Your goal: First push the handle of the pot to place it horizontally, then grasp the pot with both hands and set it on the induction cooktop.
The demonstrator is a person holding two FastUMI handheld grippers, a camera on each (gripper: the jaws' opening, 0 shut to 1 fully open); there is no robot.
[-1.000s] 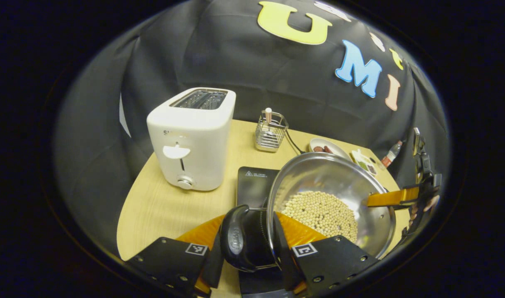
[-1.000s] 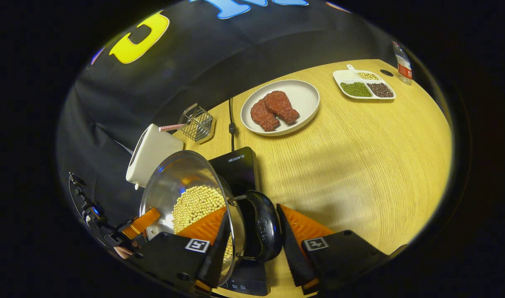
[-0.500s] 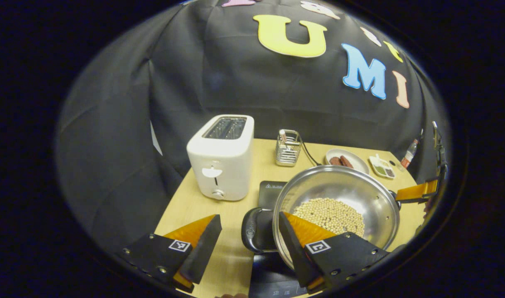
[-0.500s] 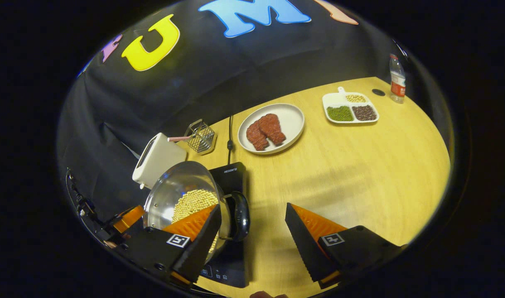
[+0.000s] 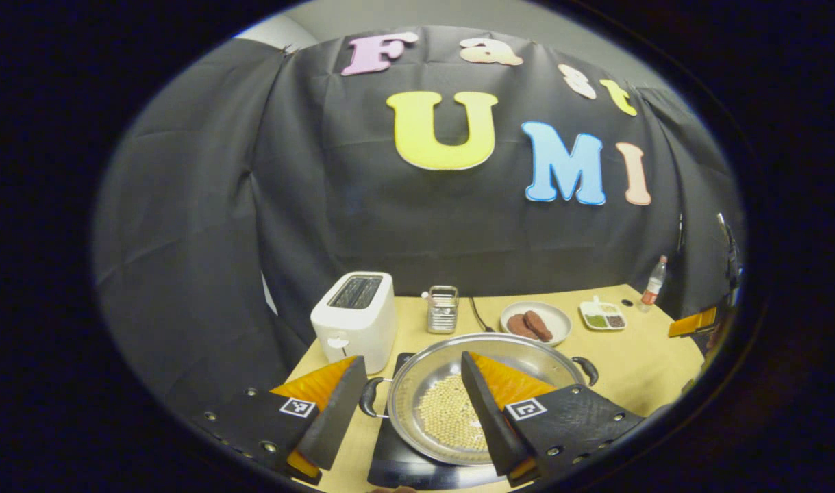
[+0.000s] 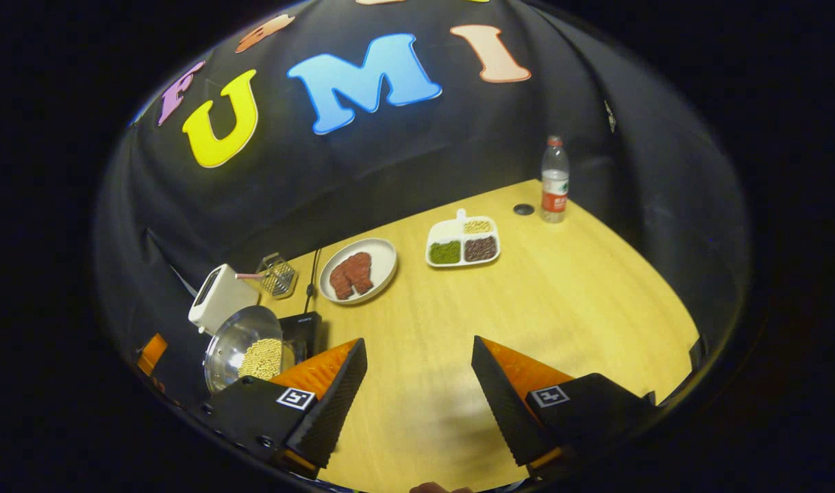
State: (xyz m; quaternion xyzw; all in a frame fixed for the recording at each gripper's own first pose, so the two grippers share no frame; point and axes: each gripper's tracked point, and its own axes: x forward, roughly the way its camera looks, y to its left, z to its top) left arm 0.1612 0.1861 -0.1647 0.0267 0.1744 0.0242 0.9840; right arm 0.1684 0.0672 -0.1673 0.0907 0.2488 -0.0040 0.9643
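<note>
The steel pot (image 5: 451, 404) with pale beans inside rests on the black induction cooktop (image 5: 390, 465). Its two black side handles (image 5: 369, 397) point left and right. My left gripper (image 5: 407, 404) is open, raised above and behind the pot, holding nothing. In the right gripper view the pot (image 6: 242, 346) and cooktop (image 6: 301, 329) sit small at the lower left. My right gripper (image 6: 417, 387) is open over bare table, well to the right of the pot. The right gripper (image 5: 694, 322) also shows at the far right of the left gripper view.
A white toaster (image 5: 355, 318) stands left of the cooktop, a wire holder (image 5: 443, 309) behind it. Further back sit a plate of meat (image 6: 359, 270), a divided dish of beans (image 6: 464, 243) and a water bottle (image 6: 554, 179). The wooden table (image 6: 561, 294) stretches right.
Both grippers let go of the pot's handles, opened and drew back and upward. The pot now sits on the cooktop, smaller in both views.
</note>
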